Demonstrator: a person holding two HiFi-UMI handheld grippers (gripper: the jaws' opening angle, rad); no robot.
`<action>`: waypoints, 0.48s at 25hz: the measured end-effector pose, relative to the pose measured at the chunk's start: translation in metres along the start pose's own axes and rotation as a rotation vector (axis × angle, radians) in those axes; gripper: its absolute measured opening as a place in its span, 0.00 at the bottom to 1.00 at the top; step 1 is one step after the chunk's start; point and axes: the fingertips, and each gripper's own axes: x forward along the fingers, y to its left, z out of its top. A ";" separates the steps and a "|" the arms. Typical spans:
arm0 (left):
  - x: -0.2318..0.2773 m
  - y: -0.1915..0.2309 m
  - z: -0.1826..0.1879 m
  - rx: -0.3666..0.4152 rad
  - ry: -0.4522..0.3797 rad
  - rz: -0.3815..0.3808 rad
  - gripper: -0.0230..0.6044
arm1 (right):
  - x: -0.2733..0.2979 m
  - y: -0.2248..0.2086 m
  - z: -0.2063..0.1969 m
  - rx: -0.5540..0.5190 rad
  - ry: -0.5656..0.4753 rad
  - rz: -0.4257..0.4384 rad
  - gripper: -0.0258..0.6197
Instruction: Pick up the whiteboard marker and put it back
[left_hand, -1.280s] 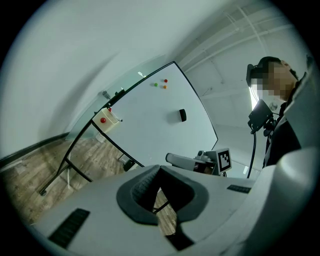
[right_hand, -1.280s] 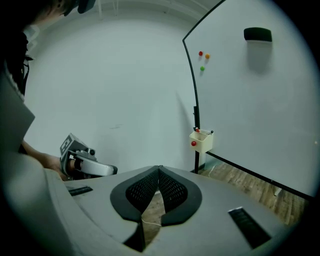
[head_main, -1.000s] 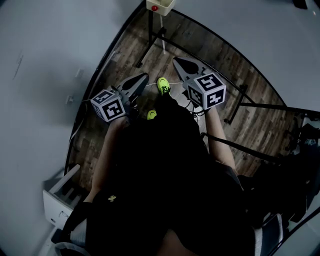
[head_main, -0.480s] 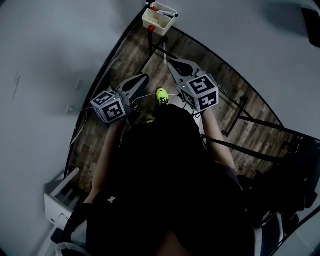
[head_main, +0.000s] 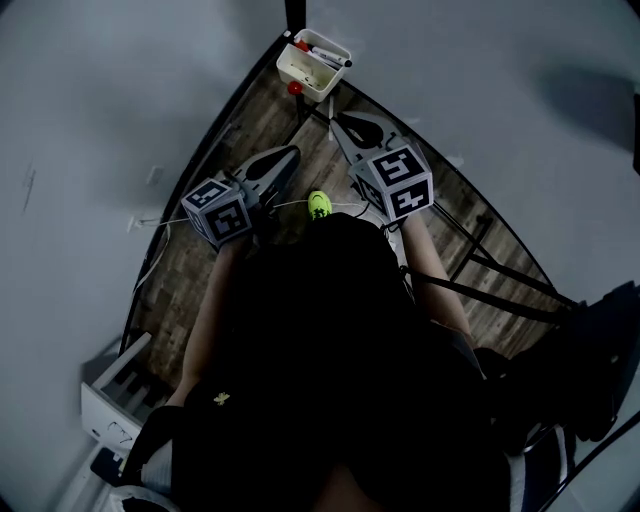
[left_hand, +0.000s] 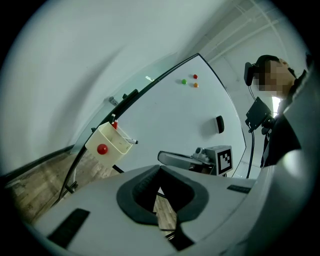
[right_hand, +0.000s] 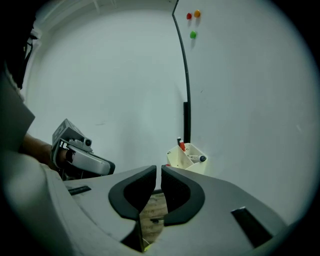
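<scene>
A cream marker box (head_main: 313, 65) hangs at the whiteboard's lower edge, with a red magnet (head_main: 294, 88) on its front. Several markers lie in it, among them a red-capped marker (right_hand: 182, 146) and a black-capped marker (right_hand: 202, 159). My right gripper (head_main: 348, 125) points at the box from just below it. Its jaws (right_hand: 158, 171) are opening, a thin gap shows, and nothing is between them. My left gripper (head_main: 283, 160) hangs lower left of the box, and its tips (left_hand: 160, 167) are shut on nothing. Neither gripper touches the box or a marker.
The whiteboard (left_hand: 190, 115) carries three small magnets (left_hand: 194, 76) and a black eraser (left_hand: 219, 124). Its black stand legs (head_main: 470, 250) cross the wooden floor (head_main: 190, 260). My green shoe (head_main: 319, 203) shows below the grippers. A white unit (head_main: 115, 400) sits at lower left.
In the head view the marker box has come fully into the picture, and both grippers have moved forward towards it.
</scene>
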 end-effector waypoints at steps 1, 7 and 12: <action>0.005 0.002 0.004 0.003 -0.004 0.004 0.06 | 0.003 -0.006 0.002 -0.009 0.000 -0.002 0.10; 0.025 0.017 0.021 0.016 -0.034 0.034 0.06 | 0.021 -0.039 0.011 -0.049 -0.003 -0.026 0.13; 0.027 0.026 0.027 0.019 -0.054 0.055 0.06 | 0.031 -0.056 0.015 -0.065 -0.007 -0.059 0.19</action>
